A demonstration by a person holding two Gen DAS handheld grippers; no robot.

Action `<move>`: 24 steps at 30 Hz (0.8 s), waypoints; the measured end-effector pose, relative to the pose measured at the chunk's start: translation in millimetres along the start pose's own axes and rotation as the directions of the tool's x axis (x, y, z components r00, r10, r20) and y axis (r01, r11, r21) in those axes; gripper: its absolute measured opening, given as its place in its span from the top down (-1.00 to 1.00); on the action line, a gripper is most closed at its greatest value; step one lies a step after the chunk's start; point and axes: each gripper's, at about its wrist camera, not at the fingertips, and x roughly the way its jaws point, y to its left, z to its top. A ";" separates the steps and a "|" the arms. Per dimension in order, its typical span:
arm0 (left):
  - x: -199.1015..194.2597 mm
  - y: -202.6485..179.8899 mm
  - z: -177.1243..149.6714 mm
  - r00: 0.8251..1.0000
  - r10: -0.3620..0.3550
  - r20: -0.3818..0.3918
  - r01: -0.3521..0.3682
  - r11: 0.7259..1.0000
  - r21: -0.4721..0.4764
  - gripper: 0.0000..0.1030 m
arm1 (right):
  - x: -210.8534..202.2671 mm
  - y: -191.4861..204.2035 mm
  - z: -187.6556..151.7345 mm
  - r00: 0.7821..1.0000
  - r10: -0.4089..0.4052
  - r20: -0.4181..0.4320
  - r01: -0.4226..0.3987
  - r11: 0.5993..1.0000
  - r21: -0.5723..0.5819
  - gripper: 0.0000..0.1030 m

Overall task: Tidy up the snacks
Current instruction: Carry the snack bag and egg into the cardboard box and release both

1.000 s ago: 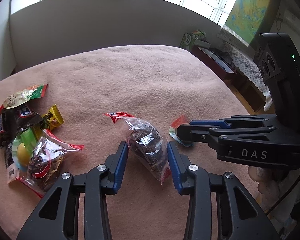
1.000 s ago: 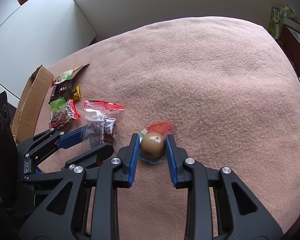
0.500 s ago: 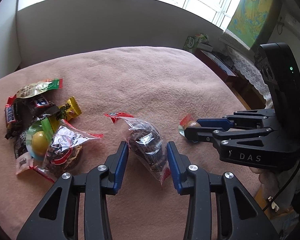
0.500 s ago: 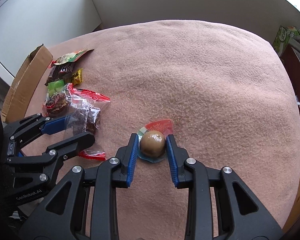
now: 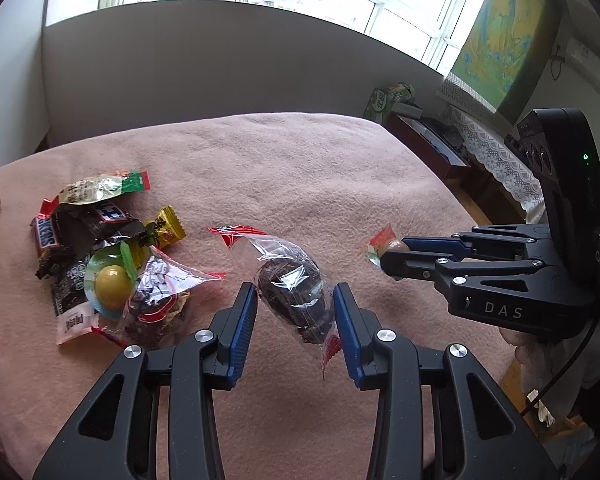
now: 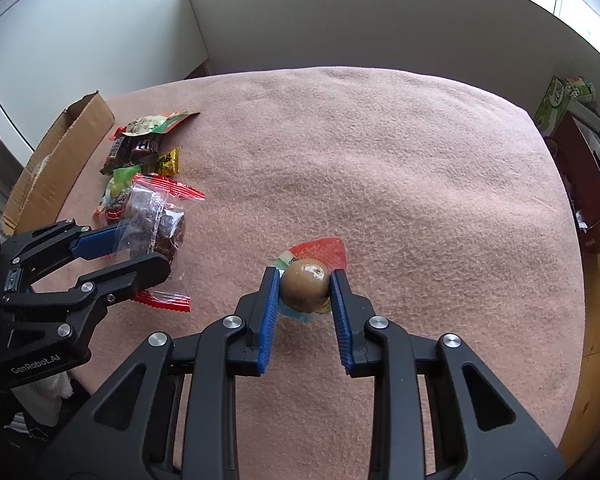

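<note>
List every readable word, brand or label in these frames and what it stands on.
"DAS": right gripper body.
"GenRobot.AI": left gripper body.
"SKERS" (partial): brown candy bar in the pile.
Print on the other wrappers and on the green carton: too small or blurred to read.

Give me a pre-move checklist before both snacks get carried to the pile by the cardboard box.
1. Left gripper jaws clamped on the clear bag of dark snacks: ok.
2. Right gripper jaws clamped on the brown ball snack: ok.
3. Bag's red tail clear of the blanket: cannot tell.
4. Path across the blanket to the snack pile: ok, nothing in between.
5. The two grippers apart from each other: ok.
6. Cardboard box open and reachable: cannot tell, only a flap shows.
</note>
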 end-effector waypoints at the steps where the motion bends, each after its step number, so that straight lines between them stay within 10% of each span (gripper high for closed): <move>1: -2.9 1.2 0.9 1.000 0.001 0.006 -0.001 1.000 -0.001 0.27 | -2.9 3.8 1.7 1.000 0.005 0.007 -0.005 1.000 -0.003 0.49; 24: -137.4 140.7 -1.2 0.947 0.255 0.195 -0.213 0.953 -0.215 0.27 | -19.7 174.5 92.7 0.959 0.257 0.121 -0.229 0.952 -0.203 0.49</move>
